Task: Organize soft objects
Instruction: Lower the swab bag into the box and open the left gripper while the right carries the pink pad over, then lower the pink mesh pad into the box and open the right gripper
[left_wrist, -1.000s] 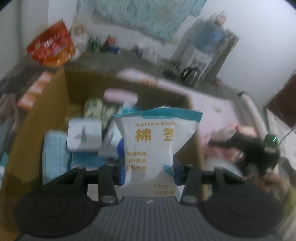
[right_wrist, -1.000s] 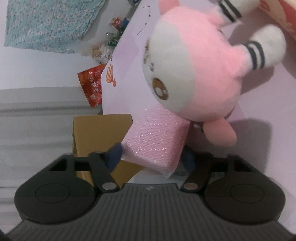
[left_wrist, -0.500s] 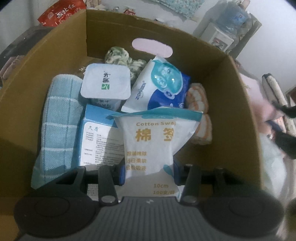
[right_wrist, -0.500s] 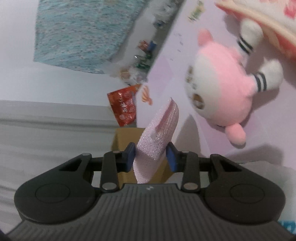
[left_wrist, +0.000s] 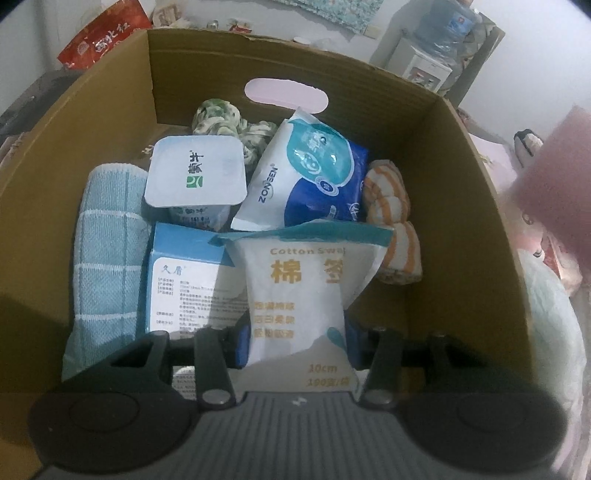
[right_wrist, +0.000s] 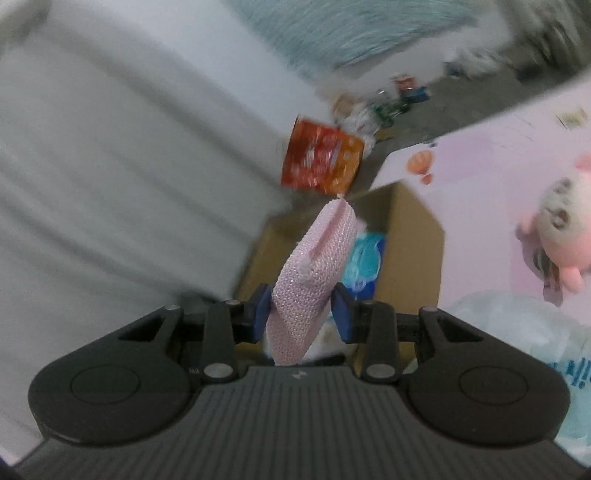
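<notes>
My left gripper (left_wrist: 295, 343) is shut on a white cotton swab bag (left_wrist: 299, 291) and holds it over the near part of an open cardboard box (left_wrist: 476, 206). My right gripper (right_wrist: 301, 314) is shut on a pink sparkly sponge (right_wrist: 314, 280), held in the air with the box (right_wrist: 410, 251) beyond it. The sponge also shows at the right edge of the left wrist view (left_wrist: 554, 188). A pink plush toy (right_wrist: 565, 236) lies on the pink sheet to the right.
The box holds a blue checked towel (left_wrist: 107, 243), a white tub (left_wrist: 195, 177), a blue-white pack (left_wrist: 310, 177), a blue box (left_wrist: 188, 280), green (left_wrist: 221, 122) and orange striped (left_wrist: 391, 218) cloths. A red snack bag (right_wrist: 321, 162) stands behind the box.
My left gripper has carried the swab bag over the box and down closer to its contents. My right gripper has lifted the sponge away from the plush toy and swung toward the box.
</notes>
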